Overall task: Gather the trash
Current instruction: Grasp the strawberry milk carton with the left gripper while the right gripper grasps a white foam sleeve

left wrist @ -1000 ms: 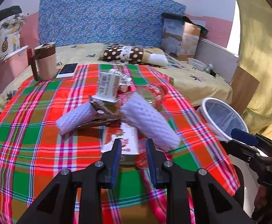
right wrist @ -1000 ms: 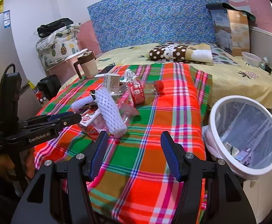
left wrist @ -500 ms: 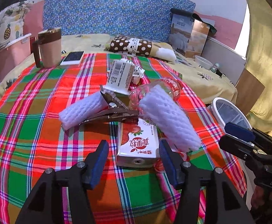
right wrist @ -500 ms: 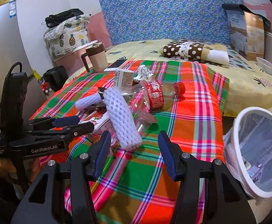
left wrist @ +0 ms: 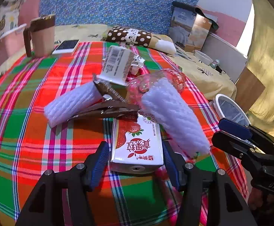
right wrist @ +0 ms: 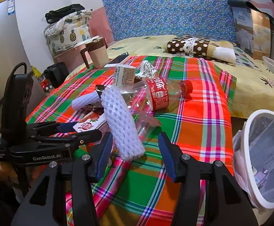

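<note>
The left gripper (left wrist: pixel 135 162) is spread around the near end of a strawberry milk carton (left wrist: pixel 137 143) lying flat on the plaid tablecloth (left wrist: pixel 24 131), long axis pointing away. The right gripper (right wrist: pixel 135 150), also spread, faces a white foam sleeve (right wrist: pixel 122 124); the bin (right wrist: pixel 265 158) is right.

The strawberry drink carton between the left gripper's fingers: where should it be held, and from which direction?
Grip the strawberry drink carton across its two long narrow sides, coming in from its near end as the left gripper does now. It lies flat, printed face up, its length along the open fingers. The foam net sleeve overlaps its far right corner, so stay at the near end.
</note>
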{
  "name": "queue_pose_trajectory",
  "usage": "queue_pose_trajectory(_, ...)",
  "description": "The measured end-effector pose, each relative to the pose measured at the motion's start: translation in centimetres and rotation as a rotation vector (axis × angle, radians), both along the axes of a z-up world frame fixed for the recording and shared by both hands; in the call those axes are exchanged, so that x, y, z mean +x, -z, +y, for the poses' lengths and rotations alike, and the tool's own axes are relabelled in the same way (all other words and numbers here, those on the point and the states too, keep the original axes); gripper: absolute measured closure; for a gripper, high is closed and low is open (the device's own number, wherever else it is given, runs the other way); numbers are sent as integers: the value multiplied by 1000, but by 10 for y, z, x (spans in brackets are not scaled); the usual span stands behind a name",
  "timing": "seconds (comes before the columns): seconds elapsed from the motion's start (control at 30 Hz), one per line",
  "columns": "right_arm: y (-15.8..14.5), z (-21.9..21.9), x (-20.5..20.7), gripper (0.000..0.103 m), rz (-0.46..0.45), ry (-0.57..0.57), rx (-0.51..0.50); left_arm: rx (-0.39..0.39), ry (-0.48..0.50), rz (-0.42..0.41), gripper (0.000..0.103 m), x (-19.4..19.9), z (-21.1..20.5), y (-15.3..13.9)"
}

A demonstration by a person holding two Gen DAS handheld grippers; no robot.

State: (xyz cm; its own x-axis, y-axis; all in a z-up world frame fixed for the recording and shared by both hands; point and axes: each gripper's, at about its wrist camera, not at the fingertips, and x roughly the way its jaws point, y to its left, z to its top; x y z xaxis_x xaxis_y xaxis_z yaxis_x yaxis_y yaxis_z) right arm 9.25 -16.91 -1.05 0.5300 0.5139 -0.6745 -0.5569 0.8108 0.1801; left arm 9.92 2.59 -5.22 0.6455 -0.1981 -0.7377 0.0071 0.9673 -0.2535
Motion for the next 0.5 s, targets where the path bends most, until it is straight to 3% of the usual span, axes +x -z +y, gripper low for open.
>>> queue_pose_trajectory(0.3, 8, 19, 4, 58, 21, -66, -24, 32, -42, -24, 46, -10, 16, -1)
queue_pose_trajectory(0.5, 13, 24, 2, 76, 36, -82, -53, 31, -55, -34, 47, -13, 23, -5)
